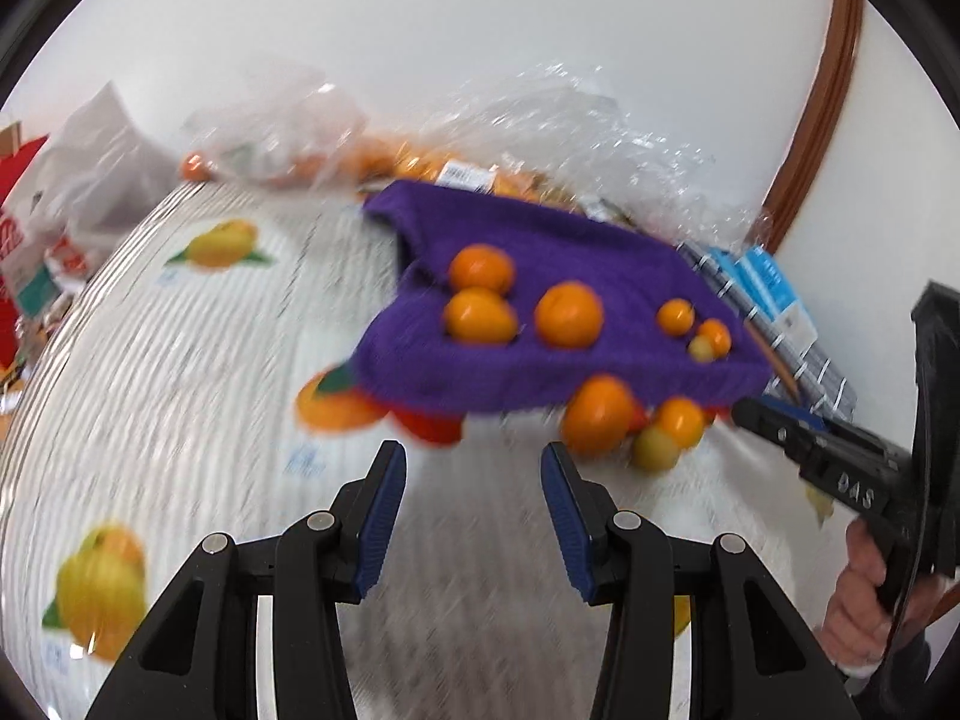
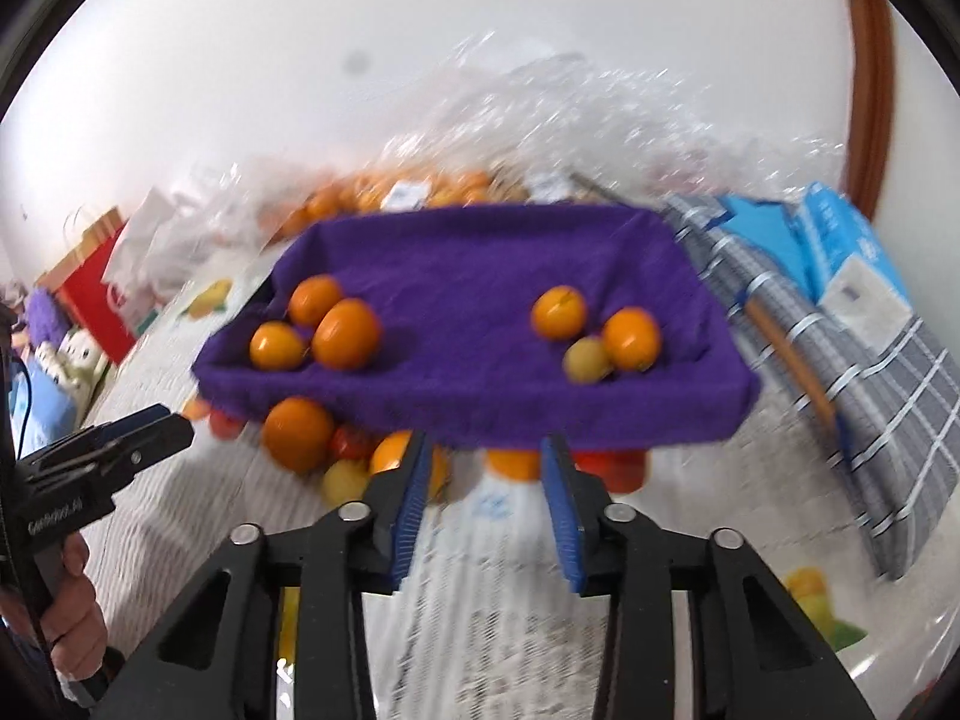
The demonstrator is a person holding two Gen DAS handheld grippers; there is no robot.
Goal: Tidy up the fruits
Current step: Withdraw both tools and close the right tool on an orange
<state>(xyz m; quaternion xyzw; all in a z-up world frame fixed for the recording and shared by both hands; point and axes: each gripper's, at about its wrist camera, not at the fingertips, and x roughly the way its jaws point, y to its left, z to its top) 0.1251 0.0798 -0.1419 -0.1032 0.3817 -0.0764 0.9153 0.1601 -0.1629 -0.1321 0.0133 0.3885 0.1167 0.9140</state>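
Between the left gripper's point(image 1: 474, 480) parted, empty jaws, only tablecloth point(image 1: 180, 360) is showing; the right gripper point(image 2: 486, 468) (likewise apart, empty) is facing oranges point(image 2: 345, 333) sitting blurred inside the purple-lined tray point(image 2: 480, 402), more lying below.

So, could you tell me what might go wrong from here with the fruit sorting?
The loose fruit sits tight against the purple tray, some tucked under its front edge, so a gripper reaching in could nudge the tray and roll the sorted oranges around. The round fruit could also squirt out of the empty right gripper or left gripper.
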